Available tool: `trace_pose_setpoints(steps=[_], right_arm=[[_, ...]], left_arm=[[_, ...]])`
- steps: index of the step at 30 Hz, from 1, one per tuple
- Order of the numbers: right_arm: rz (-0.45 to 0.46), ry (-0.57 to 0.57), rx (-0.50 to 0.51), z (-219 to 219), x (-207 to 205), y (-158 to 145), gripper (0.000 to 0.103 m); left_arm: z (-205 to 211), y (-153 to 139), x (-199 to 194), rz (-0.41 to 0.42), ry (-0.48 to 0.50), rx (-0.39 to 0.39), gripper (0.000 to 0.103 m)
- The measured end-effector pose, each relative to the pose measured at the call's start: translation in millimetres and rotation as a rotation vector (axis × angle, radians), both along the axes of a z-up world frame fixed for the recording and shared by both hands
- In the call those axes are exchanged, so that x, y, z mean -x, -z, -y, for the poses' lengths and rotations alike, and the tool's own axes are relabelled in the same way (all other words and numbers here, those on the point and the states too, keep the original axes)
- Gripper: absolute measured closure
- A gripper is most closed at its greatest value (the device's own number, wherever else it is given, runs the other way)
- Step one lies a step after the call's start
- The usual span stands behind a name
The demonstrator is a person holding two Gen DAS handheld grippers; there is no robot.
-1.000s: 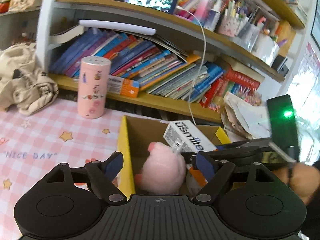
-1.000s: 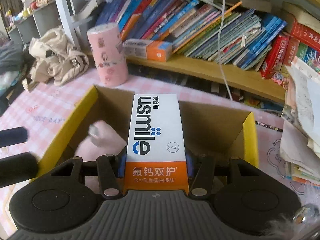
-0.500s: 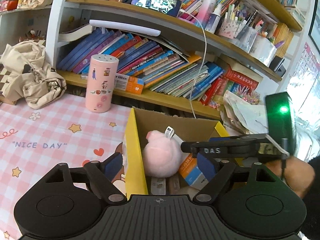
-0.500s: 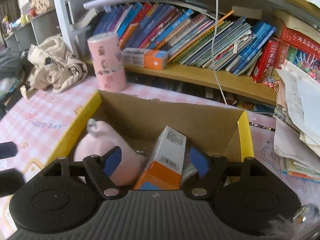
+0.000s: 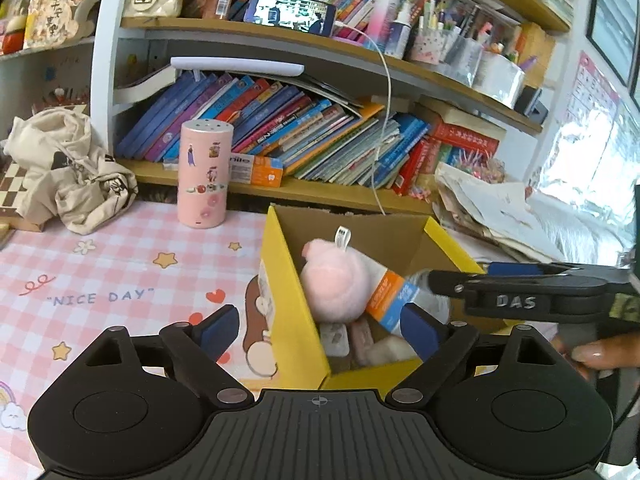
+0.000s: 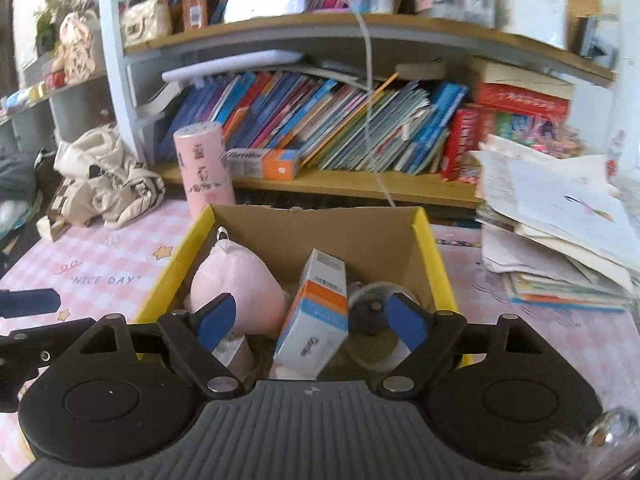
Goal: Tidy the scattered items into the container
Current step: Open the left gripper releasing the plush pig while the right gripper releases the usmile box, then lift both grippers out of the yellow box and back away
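Our right gripper (image 6: 308,322) is opening with nothing pressed between its pads, and the toothpaste box (image 6: 316,312) leans inside the yellow cardboard box (image 6: 434,256), just beside the pink plush toy (image 6: 236,288), its long axis running up and away from us. Our left gripper (image 5: 318,326), also opening and empty, straddles that box's near left wall. The pink cylinder (image 5: 204,174) stands beyond the box's far left corner, so we judge our left hand the nearer.

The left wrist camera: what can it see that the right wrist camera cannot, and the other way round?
Only the left wrist view shows a phone with a lit screen on the upper shelf, and fingertips behind the right tongs. Only the right wrist view shows a round grey thing in the box's right corner. Both show the yellow box, the pink plush, the toothpaste carton and the pink canister.
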State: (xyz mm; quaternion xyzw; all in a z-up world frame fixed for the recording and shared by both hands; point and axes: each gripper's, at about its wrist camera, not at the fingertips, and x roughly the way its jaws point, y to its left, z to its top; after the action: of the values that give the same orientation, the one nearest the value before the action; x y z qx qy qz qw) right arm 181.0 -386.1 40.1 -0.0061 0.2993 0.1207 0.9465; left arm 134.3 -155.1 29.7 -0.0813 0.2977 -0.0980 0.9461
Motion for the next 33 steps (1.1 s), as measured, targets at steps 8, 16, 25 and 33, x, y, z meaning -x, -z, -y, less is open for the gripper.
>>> trace_pose_setpoints(steps=[8,16,25,33], right_arm=[[0.043,0.073,0.002,-14,54,4,0.013],[0.023,0.131,-0.009,-40,102,15,0.003],[0.021,0.215,0.026,-69,142,25,0.000],[-0.026,0.245,0.025,-86,160,32,0.000]], left_arm=[[-21,4,28,-0.006,0.005,-0.012,0.009],[-40,8,58,0.009,0.006,-0.075,0.005],[-60,14,86,-0.001,0.022,-0.132,0.003],[-85,23,99,-0.045,-0.007,-0.136,0.002]])
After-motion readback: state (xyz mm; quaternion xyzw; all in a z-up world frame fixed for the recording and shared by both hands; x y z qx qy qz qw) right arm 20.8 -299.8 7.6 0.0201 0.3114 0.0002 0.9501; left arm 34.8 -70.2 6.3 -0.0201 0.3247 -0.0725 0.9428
